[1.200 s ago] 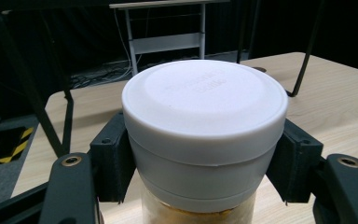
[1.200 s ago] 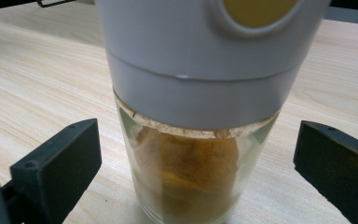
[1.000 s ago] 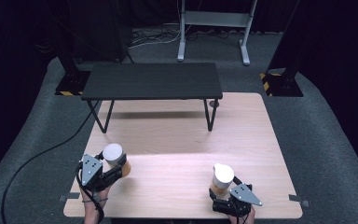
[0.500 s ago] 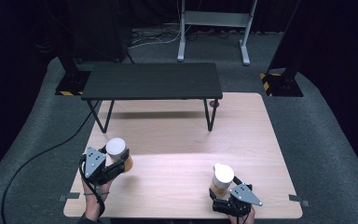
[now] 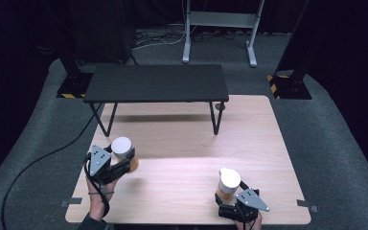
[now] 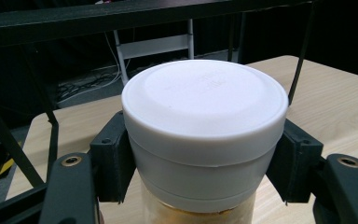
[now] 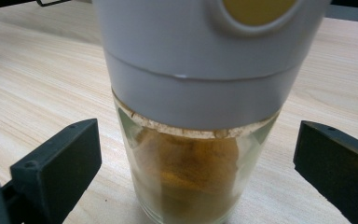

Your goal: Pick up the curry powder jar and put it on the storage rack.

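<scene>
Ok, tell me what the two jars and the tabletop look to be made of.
Right-hand jar: clear glass by its see-through, glossy wall, with yellow-brown powder inside. Its cap looks like smooth white plastic. Left-hand jar: seemingly the same, though little of its wall shows under its matte white lid, probably plastic. Tabletop: pale wood or wood-look laminate, judging by the grain lines.

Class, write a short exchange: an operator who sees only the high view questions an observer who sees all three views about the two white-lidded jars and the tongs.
Operator: Do the left tongs grip the left jar by its glass or its lid?
Observer: By the white lid; both pads press on its sides.
Operator: Are the right tongs closed on the right jar?
Observer: No. They are open, with a gap between each pad and the glass.
</scene>
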A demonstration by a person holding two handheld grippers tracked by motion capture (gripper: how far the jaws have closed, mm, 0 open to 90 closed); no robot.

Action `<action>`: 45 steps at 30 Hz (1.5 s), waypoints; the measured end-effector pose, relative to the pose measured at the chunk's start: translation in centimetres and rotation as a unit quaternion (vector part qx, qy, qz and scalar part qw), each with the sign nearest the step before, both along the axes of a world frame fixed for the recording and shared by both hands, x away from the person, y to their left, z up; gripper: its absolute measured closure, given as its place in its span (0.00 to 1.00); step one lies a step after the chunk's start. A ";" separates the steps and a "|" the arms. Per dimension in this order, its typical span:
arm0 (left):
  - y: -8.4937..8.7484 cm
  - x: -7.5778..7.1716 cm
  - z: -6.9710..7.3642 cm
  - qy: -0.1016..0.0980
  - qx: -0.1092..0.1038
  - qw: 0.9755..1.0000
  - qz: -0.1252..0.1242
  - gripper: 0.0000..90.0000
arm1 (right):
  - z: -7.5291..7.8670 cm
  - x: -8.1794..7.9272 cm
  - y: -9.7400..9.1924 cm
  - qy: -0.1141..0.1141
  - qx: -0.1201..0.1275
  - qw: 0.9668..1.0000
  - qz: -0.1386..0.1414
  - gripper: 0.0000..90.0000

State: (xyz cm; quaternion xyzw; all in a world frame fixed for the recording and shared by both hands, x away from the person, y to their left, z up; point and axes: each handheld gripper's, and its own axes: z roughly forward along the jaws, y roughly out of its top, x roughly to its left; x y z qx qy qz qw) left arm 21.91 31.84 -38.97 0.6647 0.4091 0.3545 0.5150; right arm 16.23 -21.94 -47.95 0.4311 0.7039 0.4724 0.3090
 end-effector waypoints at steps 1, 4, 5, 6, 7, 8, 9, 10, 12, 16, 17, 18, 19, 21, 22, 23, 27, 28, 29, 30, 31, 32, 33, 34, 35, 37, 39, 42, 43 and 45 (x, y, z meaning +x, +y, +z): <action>0.0 0.1 0.0 0.001 -0.001 1.000 -0.001 0.37 | 0.0 0.0 0.0 0.000 -0.001 1.000 0.000 0.00; -0.1 0.4 0.1 0.001 0.001 1.000 -0.004 0.37 | 0.0 0.0 0.0 0.001 -0.001 1.000 0.000 0.00; -0.2 0.5 0.1 0.002 0.001 1.000 -0.004 0.37 | 0.0 0.0 0.0 0.001 0.000 1.000 0.000 0.00; -0.2 0.6 0.2 0.002 0.001 1.000 -0.005 0.37 | 0.0 0.0 0.0 0.001 -0.001 1.000 0.000 0.00; -0.2 0.7 0.2 0.002 0.001 1.000 -0.006 0.37 | 0.0 0.0 0.0 0.001 -0.002 1.000 0.000 0.00; -0.2 0.7 0.2 0.002 0.001 1.000 -0.006 0.37 | 0.0 0.0 0.1 0.000 -0.002 1.000 0.000 0.00; -0.2 0.8 0.2 0.002 0.002 1.000 -0.006 0.37 | 0.0 0.0 0.1 0.001 -0.001 1.000 -0.001 0.00; -0.3 0.9 0.3 0.002 0.003 1.000 -0.005 0.37 | 0.0 0.0 0.0 0.001 -0.001 1.000 0.000 0.00; -0.3 1.1 0.4 0.002 0.003 1.000 -0.006 0.37 | 0.1 0.1 0.0 0.002 -0.002 1.000 0.001 0.00; -0.4 1.3 0.6 -0.001 0.005 1.000 -0.007 0.37 | 0.1 0.1 0.1 0.002 -0.002 1.000 0.000 0.00; -0.4 1.4 0.7 0.000 0.006 1.000 -0.008 0.37 | 0.1 0.1 0.1 0.002 -0.002 1.000 0.000 0.00; -0.4 1.6 0.7 0.000 0.006 1.000 -0.009 0.37 | 0.1 0.1 0.1 0.002 -0.002 1.000 0.000 0.00; -0.4 1.7 0.8 -0.001 0.005 1.000 -0.010 0.37 | 0.1 0.1 0.1 0.002 -0.003 1.000 -0.001 0.00; -0.5 1.9 0.9 -0.001 0.005 1.000 -0.010 0.37 | 0.1 0.1 0.1 0.003 -0.002 1.000 -0.001 0.00; -0.5 2.0 0.9 -0.001 0.004 1.000 -0.010 0.37 | 0.1 0.1 0.1 0.003 -0.003 1.000 -0.001 0.00; -0.6 2.2 0.9 0.000 0.003 1.000 -0.011 0.37 | 0.1 0.1 0.1 0.004 -0.003 1.000 -0.001 0.00; -0.7 2.6 1.1 0.000 0.003 1.000 -0.012 0.37 | 0.1 0.1 0.1 0.003 -0.003 1.000 -0.001 0.00; -0.8 2.8 1.2 0.001 0.003 1.000 -0.012 0.37 | 0.1 0.1 0.1 0.004 -0.003 1.000 0.000 0.00; -0.8 2.9 1.3 0.001 0.003 1.000 -0.013 0.37 | 0.1 0.1 0.1 0.003 -0.003 1.000 -0.001 0.00; -0.8 3.0 1.3 0.001 0.005 1.000 -0.014 0.37 | 0.1 0.1 0.1 0.003 -0.004 1.000 -0.001 0.00; -0.8 3.1 1.4 0.001 0.006 1.000 -0.015 0.37 | 0.1 0.1 0.1 0.003 -0.003 1.000 -0.002 0.00; -0.9 3.2 1.5 0.000 0.007 1.000 -0.015 0.37 | 0.1 0.1 0.1 0.003 -0.003 1.000 -0.002 0.00; -1.0 3.2 1.5 0.001 0.008 1.000 -0.015 0.37 | 0.1 0.1 0.1 0.003 -0.003 1.000 -0.002 0.00; -1.0 3.3 1.6 0.001 0.008 1.000 -0.015 0.37 | 0.1 0.1 0.1 0.003 -0.003 1.000 -0.001 0.00; -1.0 3.4 1.6 0.001 0.009 1.000 -0.016 0.37 | 0.1 0.1 0.1 0.003 -0.003 1.000 -0.002 0.00; -1.1 3.5 1.7 0.000 0.011 1.000 -0.017 0.37 | 0.1 0.0 0.1 0.002 -0.003 1.000 -0.003 0.00; -1.1 3.7 1.8 0.000 0.011 1.000 -0.017 0.37 | 0.1 0.1 0.1 0.003 -0.003 1.000 -0.002 0.00; -1.2 3.8 1.9 0.000 0.012 1.000 -0.019 0.37 | 0.1 0.0 0.2 0.002 -0.003 1.000 -0.003 0.00; -1.2 3.9 1.9 -0.001 0.012 1.000 -0.019 0.37 | 0.1 0.0 0.2 0.002 -0.003 1.000 -0.003 0.00; -1.2 4.0 2.0 0.000 0.012 1.000 -0.019 0.37 | 0.1 0.1 0.1 0.002 -0.003 1.000 -0.003 0.00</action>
